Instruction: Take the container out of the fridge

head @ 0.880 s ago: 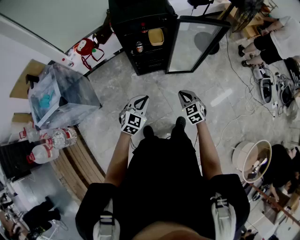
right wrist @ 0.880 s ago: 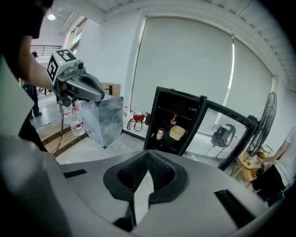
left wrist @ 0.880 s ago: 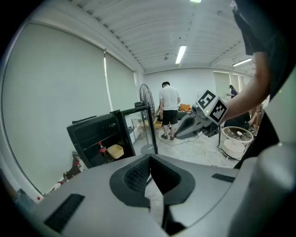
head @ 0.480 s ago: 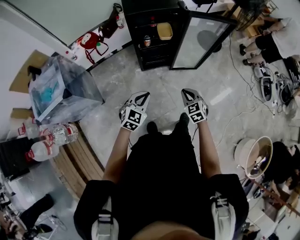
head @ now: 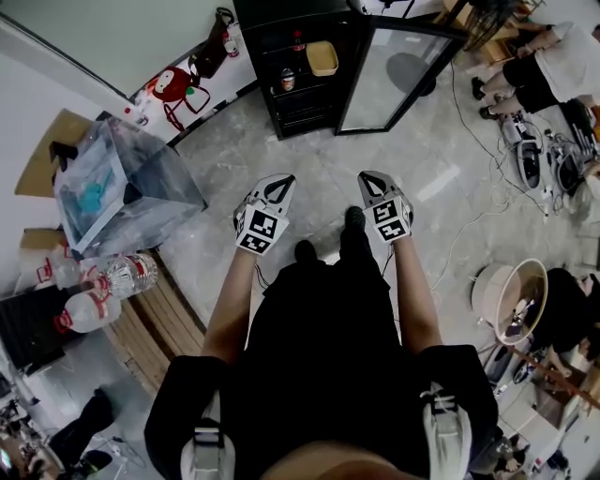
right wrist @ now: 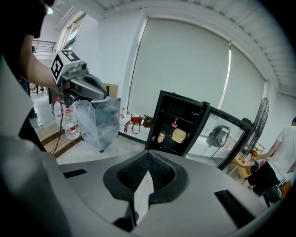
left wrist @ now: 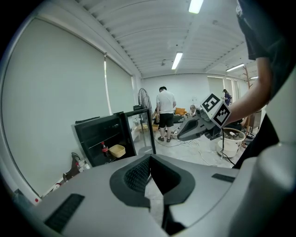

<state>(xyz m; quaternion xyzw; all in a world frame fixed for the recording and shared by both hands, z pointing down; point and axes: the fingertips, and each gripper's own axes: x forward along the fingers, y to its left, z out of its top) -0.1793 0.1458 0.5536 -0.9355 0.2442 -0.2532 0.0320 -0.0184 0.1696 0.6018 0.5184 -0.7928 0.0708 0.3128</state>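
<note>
A grey marble floor point(head: 323, 164) is spreading beneath the person in the head view, and a black fridge point(head: 281, 19) is standing ahead with its glass door point(head: 389, 70) hanging open to the right. The yellow container point(head: 322, 58) is sitting on a fridge shelf, just beside a can point(head: 288, 80). The left hand-held gripper point(head: 283, 181) and the right hand-held gripper point(head: 366, 176) are hovering side by side over the floor, well apart from the fridge.

In the left gripper view, its jaws are meeting at the tips, gripping nothing, and the fridge is showing beyond them to the left.

In the right gripper view, the jaws are likewise pressing tip to tip, empty. The container is showing on its shelf beyond them, and a cola bottle point(right wrist: 174, 124) is standing on the shelf above.
</note>
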